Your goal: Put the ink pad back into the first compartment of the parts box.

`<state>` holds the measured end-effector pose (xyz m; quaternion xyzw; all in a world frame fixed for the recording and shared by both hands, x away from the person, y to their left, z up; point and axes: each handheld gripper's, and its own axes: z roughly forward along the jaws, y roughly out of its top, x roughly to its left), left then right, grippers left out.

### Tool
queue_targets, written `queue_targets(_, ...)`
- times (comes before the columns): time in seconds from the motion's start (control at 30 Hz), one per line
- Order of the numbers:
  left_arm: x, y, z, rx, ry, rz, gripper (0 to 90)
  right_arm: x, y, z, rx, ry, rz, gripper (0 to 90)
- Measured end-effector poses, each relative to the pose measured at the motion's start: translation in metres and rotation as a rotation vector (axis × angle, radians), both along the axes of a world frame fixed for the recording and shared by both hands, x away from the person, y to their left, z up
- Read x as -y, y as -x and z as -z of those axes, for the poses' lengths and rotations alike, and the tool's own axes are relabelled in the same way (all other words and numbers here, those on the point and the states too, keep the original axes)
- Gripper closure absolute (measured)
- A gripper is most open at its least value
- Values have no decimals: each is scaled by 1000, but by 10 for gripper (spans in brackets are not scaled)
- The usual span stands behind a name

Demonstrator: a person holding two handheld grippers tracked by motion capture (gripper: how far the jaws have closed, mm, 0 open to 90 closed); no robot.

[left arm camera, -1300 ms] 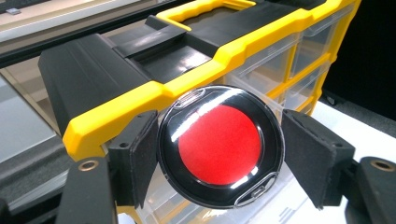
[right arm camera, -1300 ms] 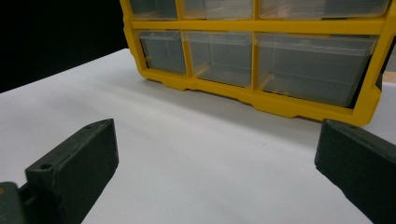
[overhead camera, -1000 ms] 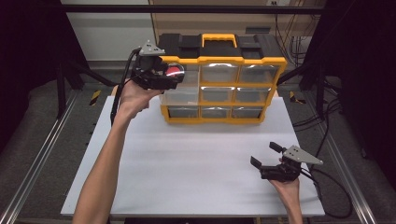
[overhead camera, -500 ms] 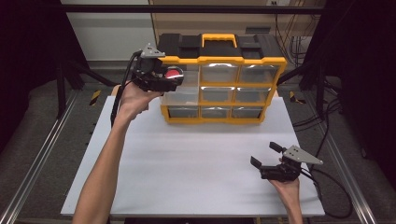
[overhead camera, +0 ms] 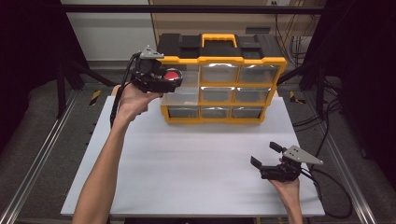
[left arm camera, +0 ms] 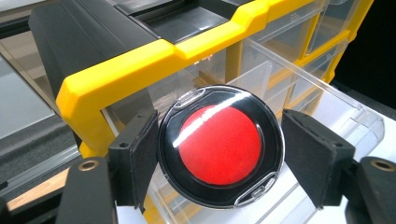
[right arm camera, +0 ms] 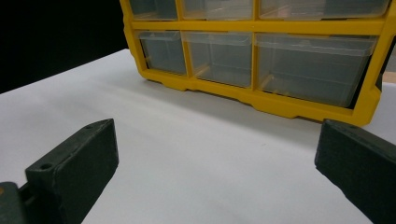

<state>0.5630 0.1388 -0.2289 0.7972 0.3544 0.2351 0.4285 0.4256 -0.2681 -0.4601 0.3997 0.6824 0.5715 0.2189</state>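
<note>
Red-faced and rimmed in black, the round case [left arm camera: 220, 145] sits between the jaws of the left gripper [overhead camera: 161, 80], which hold it by its sides right over the pulled-out clear drawer [left arm camera: 299, 93] at the top left of the yellow organizer [overhead camera: 222, 84]. Carrying looks done; what is left is letting it drop in and pushing the drawer shut. Room is tight under the yellow frame edge, while the right gripper [overhead camera: 268, 156], jaws wide and holding nothing, waits low over the bare white desk [overhead camera: 187, 163], well apart.
</note>
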Motion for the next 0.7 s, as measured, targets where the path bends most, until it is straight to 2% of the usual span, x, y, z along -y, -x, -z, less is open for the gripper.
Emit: queue_targets(0.7, 2, -2, -2, -18, -10, -6, 280, 1, 0, -1, 6, -4, 0, 5)
